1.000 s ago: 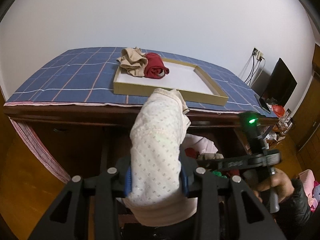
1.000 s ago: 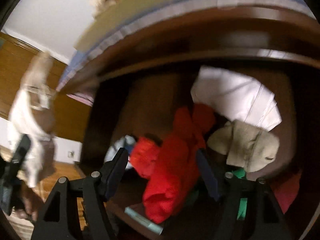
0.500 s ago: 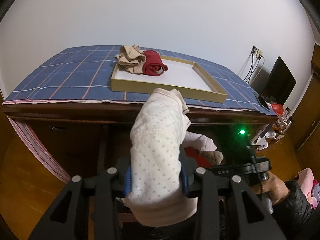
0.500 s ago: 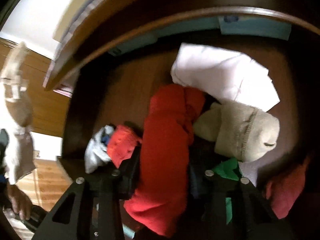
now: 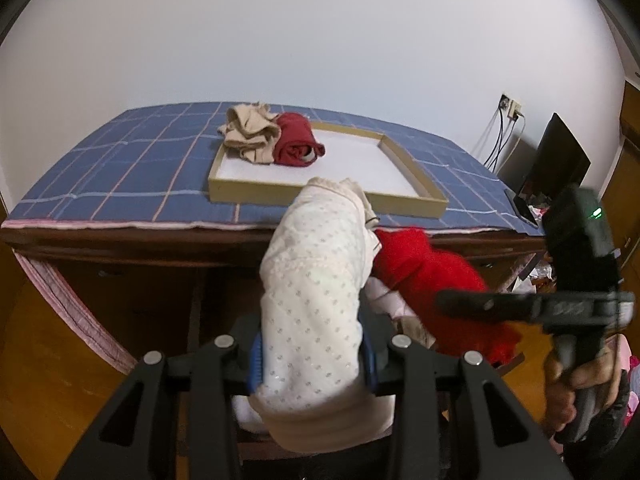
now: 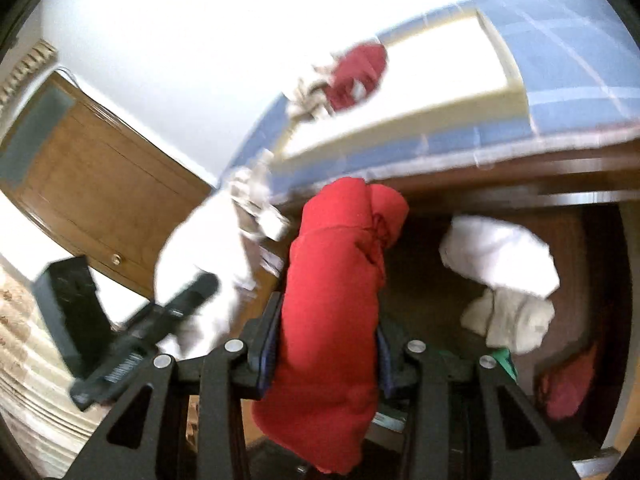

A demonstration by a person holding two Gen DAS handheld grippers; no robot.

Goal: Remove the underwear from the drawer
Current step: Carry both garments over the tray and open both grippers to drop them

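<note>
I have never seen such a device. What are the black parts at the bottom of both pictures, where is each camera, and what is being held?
No robot is here: a person holds a hand tool with two fingers in each hand, and a camera on each tool looks forward along them.

In the left tool's view, the left gripper is shut on a white dotted underwear. At the right you see the other tool in the person's hand.

In the right tool's view, the right gripper is shut on a red underwear, above the open drawer with more clothes.

On the blue checked cloth stands a shallow tray with a beige piece and a dark red piece.
</note>
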